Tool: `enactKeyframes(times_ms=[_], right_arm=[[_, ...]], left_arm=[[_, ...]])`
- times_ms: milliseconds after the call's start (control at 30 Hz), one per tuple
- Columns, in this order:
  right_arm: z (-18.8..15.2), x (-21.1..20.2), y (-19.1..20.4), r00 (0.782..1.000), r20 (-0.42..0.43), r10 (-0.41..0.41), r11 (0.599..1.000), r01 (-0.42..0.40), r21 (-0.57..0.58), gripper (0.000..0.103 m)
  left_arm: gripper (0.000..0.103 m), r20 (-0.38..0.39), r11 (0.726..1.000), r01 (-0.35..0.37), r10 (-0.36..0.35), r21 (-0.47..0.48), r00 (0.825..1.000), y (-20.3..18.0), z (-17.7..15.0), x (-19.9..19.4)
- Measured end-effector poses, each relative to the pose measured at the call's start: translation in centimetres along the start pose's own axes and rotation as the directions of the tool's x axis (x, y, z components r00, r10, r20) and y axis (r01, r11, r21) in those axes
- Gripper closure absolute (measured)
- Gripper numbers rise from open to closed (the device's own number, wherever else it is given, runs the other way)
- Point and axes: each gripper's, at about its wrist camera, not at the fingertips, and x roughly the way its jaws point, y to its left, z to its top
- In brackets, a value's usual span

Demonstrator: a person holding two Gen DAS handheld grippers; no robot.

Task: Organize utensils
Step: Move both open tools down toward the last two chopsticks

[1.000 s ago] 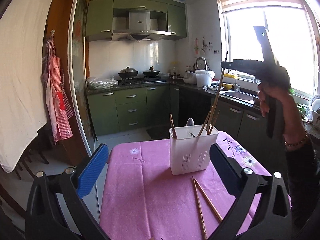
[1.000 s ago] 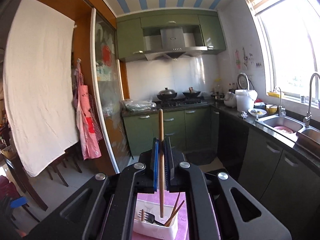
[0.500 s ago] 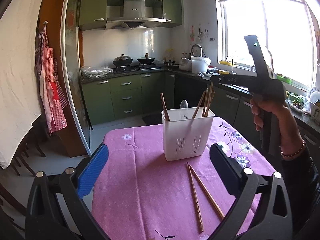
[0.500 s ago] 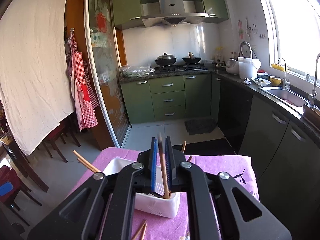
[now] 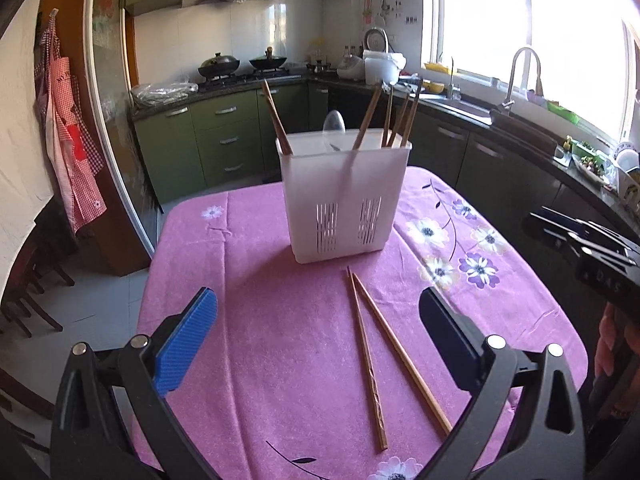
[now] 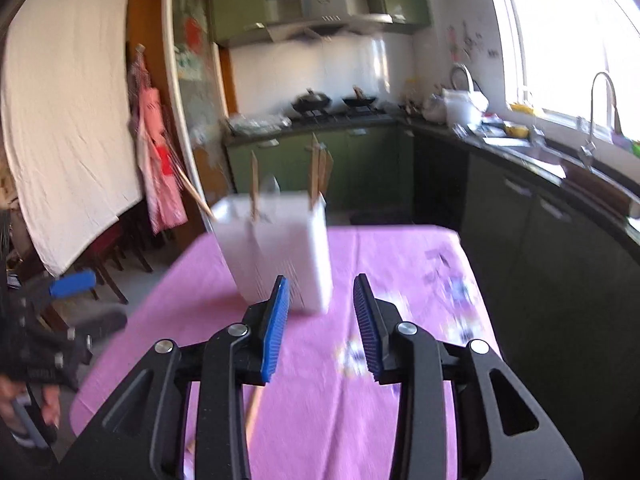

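Observation:
A white utensil holder (image 5: 344, 196) stands on the pink tablecloth (image 5: 260, 340) and holds several wooden chopsticks (image 5: 394, 118) and a spoon (image 5: 334, 124). Two loose chopsticks (image 5: 372, 356) lie crossed on the cloth in front of it. My left gripper (image 5: 316, 344) is open and empty, low over the cloth just before the loose chopsticks. My right gripper (image 6: 322, 320) is open and empty, facing the holder (image 6: 280, 252) in a blurred view; it also shows at the right edge of the left wrist view (image 5: 592, 256).
The table edges fall off to tiled floor at left and a dark cabinet run (image 5: 500, 176) at right. Green kitchen cabinets (image 5: 208, 140), a stove with woks and a sink (image 5: 520, 76) line the back. Chairs (image 6: 120, 252) stand at left.
My right gripper let its chopstick go into the holder, opened, and dropped low to the table's right side. My left gripper tilted down toward the two loose chopsticks.

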Motion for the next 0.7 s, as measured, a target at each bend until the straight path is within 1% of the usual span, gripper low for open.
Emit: enactKeyframes(times_ms=[33, 133, 167, 267, 400, 500, 567, 633, 700], right_arm=[[-1.2, 0.2, -0.4, 1.0, -0.027, -0.009, 1.0, 0.01, 0.011, 0.066], [-3.5, 1.0, -1.8, 0.996, -0.084, -0.015, 0.999, 0.018, 0.039, 0.065], [-4.1, 1.3, -2.2, 0.994, -0.104, -0.017, 0.999, 0.021, 0.042, 0.065], [-5.1, 1.6, -3.3, 0.992, -0.122, -0.01, 0.998, 0.019, 0.066, 0.064], [-4.9, 1.3, -4.0, 0.993, -0.119, 0.0, 0.996, 0.01, 0.084, 0.062], [-4.6, 1.1, -4.4, 0.994, -0.113, 0.006, 0.995, 0.005, 0.095, 0.062], [-4.4, 1.0, -4.5, 0.994, -0.113, 0.012, 0.995, 0.0, 0.1, 0.062], [-4.3, 0.9, -4.7, 0.993, -0.113, 0.021, 0.994, -0.009, 0.108, 0.061], [-4.1, 1.0, -4.7, 0.993, -0.114, 0.028, 0.993, -0.015, 0.113, 0.06]], left_arm=[[0.007, -0.03, 1.0, 0.006, -0.006, 0.004, 1.0, -0.3, -0.4, 1.2], [0.007, -0.106, 0.999, 0.03, -0.029, 0.016, 0.994, -1.3, -1.1, 4.2], [0.007, -0.124, 0.999, 0.027, -0.024, 0.022, 0.992, -1.6, -1.4, 5.1], [0.007, -0.159, 0.998, -0.012, 0.021, 0.056, 0.987, -2.5, -1.8, 7.6], [0.007, -0.2, 0.998, -0.024, 0.036, 0.061, 0.979, -2.6, -1.7, 10.1], [0.007, -0.223, 0.996, -0.047, 0.062, 0.074, 0.973, -2.7, -1.5, 11.6], [0.007, -0.242, 0.996, -0.048, 0.064, 0.072, 0.968, -2.7, -1.5, 12.6], [0.01, -0.258, 0.997, -0.047, 0.063, 0.068, 0.964, -2.5, -1.5, 13.1], [0.017, -0.272, 0.997, -0.041, 0.057, 0.064, 0.961, -2.4, -1.6, 13.6]])
